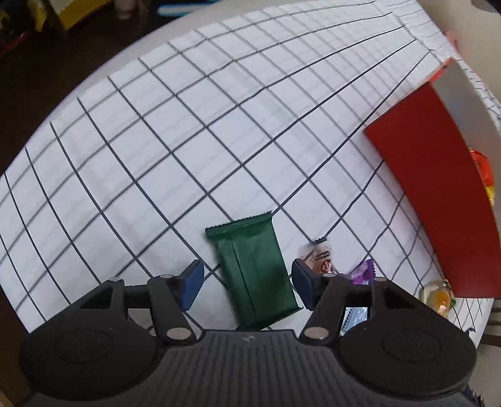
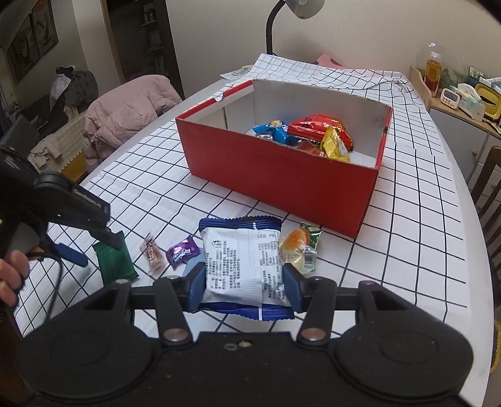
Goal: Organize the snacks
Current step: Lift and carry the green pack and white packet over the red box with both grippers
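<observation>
Right wrist view, right claw (image 2: 243,278) clamping white-blue packet (image 2: 242,263), print illegible, left claw (image 1: 247,283) open over green bar (image 1: 255,275).

We see both views evenly lit by soft, fairly bright indoor light, with no hard glare on the white black-gridded cloth (image 2: 407,194) covering the desk. The grey gooseneck lamp (image 2: 305,7) behind the red cardboard box (image 2: 281,181) shows no visible glow. Shadows are faint; we note a soft one beside the dark green foil snack bar (image 1: 256,275). The left wrist view is smeared by motion blur, strongest far from the bar. Fisheye distortion bends the grid lines in both, and corners fall into dark vignette.
</observation>
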{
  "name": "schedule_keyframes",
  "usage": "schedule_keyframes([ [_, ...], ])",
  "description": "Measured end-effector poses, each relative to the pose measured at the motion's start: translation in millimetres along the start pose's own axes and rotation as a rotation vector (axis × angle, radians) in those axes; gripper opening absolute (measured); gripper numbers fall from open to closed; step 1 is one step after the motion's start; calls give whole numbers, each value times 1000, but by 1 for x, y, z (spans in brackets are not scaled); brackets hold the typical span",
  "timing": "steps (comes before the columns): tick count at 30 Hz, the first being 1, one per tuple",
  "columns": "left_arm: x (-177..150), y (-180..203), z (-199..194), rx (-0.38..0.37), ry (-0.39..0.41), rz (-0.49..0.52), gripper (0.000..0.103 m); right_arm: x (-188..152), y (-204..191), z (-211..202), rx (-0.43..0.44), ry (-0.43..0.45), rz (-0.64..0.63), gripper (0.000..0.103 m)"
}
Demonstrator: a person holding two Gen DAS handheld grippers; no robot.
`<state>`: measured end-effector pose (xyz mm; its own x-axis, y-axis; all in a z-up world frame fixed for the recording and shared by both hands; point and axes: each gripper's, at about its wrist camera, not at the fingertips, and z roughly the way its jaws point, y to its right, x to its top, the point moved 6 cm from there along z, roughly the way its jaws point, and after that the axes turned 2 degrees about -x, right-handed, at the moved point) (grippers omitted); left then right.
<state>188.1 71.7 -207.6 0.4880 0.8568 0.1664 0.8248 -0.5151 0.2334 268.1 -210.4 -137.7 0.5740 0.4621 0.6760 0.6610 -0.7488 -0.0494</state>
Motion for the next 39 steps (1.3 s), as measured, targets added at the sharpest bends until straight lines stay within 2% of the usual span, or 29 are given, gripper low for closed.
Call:
schedule_keyframes([
  [9, -5, 18, 7, 94, 55, 8, 61, -6, 4, 4, -9, -16, -13, 51],
  [15, -12, 28, 10, 193, 112, 68, 58, -9, 7, 4, -7, -18, -33, 51],
  [18, -13, 29, 8, 189, 128, 73, 49, -11, 9, 4, -3, -19, -41, 51],
  [22, -12, 24, 6, 166, 136, 60, 45, -11, 12, 4, -2, -15, -50, 51],
  [34, -8, -6, -24, 35, 163, -6, 44, 0, 12, 6, 18, 3, -47, 51],
  [39, -3, -2, -49, 0, 205, 15, 43, 15, 7, 2, 31, 31, -53, 51],
])
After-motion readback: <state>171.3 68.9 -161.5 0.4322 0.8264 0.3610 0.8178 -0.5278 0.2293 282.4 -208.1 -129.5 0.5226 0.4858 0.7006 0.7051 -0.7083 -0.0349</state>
